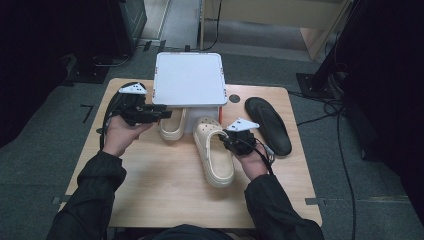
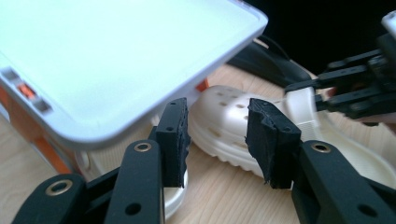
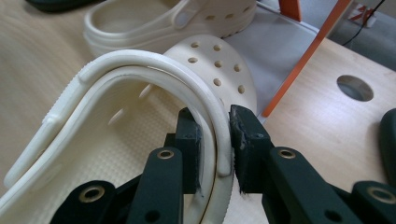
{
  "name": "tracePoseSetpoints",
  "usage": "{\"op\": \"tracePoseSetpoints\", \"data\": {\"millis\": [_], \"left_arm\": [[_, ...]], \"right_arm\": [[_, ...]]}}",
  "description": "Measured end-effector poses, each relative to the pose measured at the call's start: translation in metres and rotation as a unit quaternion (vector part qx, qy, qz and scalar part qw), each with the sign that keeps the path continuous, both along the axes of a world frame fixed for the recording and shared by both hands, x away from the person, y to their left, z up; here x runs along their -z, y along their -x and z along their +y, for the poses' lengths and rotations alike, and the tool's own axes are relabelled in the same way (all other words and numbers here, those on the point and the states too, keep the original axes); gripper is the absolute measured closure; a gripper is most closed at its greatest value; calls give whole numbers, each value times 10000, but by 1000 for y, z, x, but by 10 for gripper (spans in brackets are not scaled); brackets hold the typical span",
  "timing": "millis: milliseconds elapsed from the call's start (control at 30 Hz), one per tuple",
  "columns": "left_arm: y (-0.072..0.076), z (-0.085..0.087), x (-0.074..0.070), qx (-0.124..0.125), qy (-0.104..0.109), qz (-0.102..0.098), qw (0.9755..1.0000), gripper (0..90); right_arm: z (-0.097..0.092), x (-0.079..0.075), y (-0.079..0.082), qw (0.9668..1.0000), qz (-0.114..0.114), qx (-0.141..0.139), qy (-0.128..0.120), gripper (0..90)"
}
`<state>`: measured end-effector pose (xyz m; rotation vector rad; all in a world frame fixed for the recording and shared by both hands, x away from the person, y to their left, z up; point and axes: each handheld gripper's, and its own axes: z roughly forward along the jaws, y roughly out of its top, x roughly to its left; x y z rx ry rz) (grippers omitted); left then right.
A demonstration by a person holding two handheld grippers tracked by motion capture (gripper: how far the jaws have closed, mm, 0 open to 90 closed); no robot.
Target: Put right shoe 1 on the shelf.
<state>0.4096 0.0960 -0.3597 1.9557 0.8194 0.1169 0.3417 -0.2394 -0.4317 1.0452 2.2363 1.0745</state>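
At the left of the high view the left gripper (image 1: 162, 112) is held level beside the white rack (image 1: 189, 79), a smooth, flat-topped plastic shelf with rounded corners on orange legs. Its jaws stand partly apart with nothing between them; in the left gripper view the black foam pads (image 2: 173, 140) look rough and chipped at their edges. Just past them a second cream clog (image 1: 172, 127) lies half under the shelf's front edge, its heel sticking out.

In the middle of the pale wooden table (image 1: 165, 195) lies the cream clog (image 1: 215, 152) — moulded foam, rounded toe punched with small round holes, ribbed footbed, toe close to the shelf. The right gripper (image 1: 226, 135) has its jaws narrowed onto the clog's rim and heel strap (image 3: 140, 70); the right gripper view shows the pads (image 3: 250, 149) pressing both sides of the curved, ridged band.

Farther right a black flat sandal (image 1: 268, 125) — thin, matte, long oval — lies aslant near the table's right edge, well apart from the clog. A round cable hole (image 1: 234, 98) sits beside the shelf. The near half of the tabletop is bare wood.
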Motion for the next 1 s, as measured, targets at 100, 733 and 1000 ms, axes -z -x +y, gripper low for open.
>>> {"op": "tracePoseSetpoints", "data": {"millis": [100,733,1000], "left_arm": [[-9,1,-7,-28,27,-3,10000,592],[-45,2,-1,-186,-280,1,9994,684],[-46,6,3,-254,-174,-40,9995,714]], "right_arm": [[4,-1,-13,9999,-12,80,62,745],[36,9,-60,9981,-214,532,215,739],[44,19,-60,9975,-212,638,200,692]]}}
